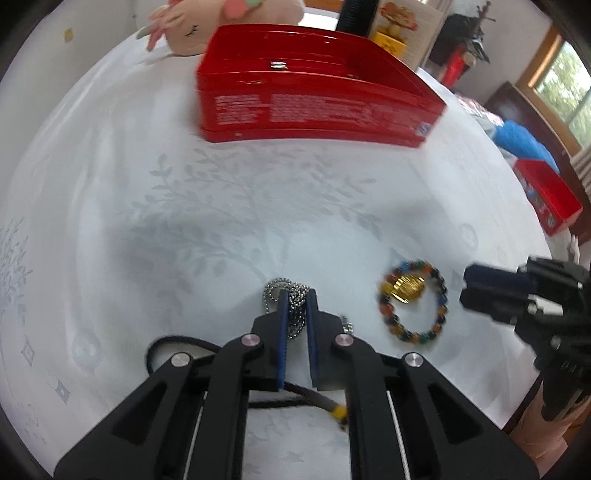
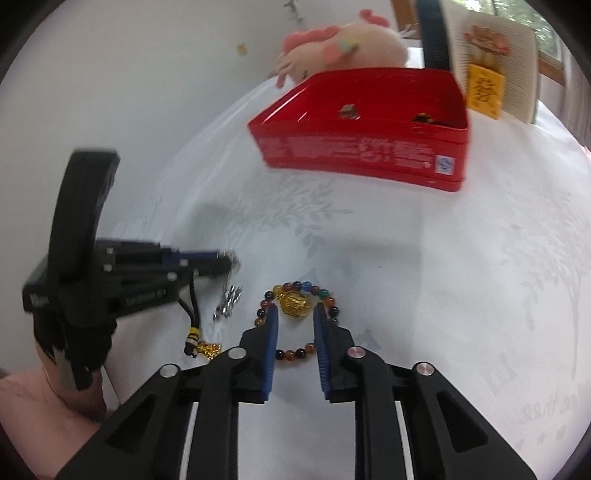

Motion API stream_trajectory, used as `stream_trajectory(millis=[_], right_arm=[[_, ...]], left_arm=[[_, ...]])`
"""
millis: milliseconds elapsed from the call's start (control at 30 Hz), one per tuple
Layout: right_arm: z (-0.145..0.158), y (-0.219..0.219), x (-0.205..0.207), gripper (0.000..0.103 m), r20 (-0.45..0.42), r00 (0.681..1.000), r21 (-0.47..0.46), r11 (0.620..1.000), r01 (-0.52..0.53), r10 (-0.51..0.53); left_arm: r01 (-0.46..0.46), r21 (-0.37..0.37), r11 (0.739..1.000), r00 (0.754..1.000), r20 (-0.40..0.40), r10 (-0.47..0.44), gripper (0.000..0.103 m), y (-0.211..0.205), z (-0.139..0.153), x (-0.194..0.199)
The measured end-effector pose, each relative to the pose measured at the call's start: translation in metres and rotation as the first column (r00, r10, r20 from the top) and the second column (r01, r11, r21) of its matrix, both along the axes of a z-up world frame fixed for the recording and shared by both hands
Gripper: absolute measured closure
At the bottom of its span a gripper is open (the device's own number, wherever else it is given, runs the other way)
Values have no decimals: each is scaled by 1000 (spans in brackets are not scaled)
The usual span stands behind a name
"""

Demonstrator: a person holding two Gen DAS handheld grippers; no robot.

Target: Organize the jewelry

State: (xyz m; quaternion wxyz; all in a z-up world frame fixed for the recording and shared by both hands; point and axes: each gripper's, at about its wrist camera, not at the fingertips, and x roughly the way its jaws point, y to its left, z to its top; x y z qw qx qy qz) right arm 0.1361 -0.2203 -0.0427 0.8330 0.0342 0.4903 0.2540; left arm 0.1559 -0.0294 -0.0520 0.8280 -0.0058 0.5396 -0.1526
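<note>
My left gripper [image 1: 297, 291] is shut on a silver bead chain [image 1: 291, 295], bunched between its blue pads just above the white tablecloth. A multicoloured bead bracelet [image 1: 413, 301] with a gold charm lies to its right. In the right wrist view my right gripper [image 2: 295, 312] is open, its pads on either side of the bracelet [image 2: 295, 317] and gold charm [image 2: 293, 302]. A black cord with a gold pendant [image 2: 207, 349] lies left of it. The open red tin box [image 1: 314, 88] sits farther back; it also shows in the right wrist view [image 2: 369, 155] with small items inside.
A pink plush toy [image 1: 207, 22] and a book [image 2: 495, 62] stand behind the red tin. A second red box [image 1: 546, 201] sits at the table's right edge. A white leaf-patterned cloth [image 1: 221, 206] covers the table.
</note>
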Motion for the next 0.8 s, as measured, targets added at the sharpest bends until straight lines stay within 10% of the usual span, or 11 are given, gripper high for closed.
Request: stream_trajectory(millis=[600, 800], right_arm=[[-20, 31, 12, 81, -50, 994, -132, 986, -104, 98], [-28, 33, 15, 82, -63, 993, -135, 985, -103, 95]], left_arm=[[94, -3, 996, 996, 5, -94, 93, -11, -2, -5], [151, 42, 988, 988, 29, -152, 77, -26, -4, -16]])
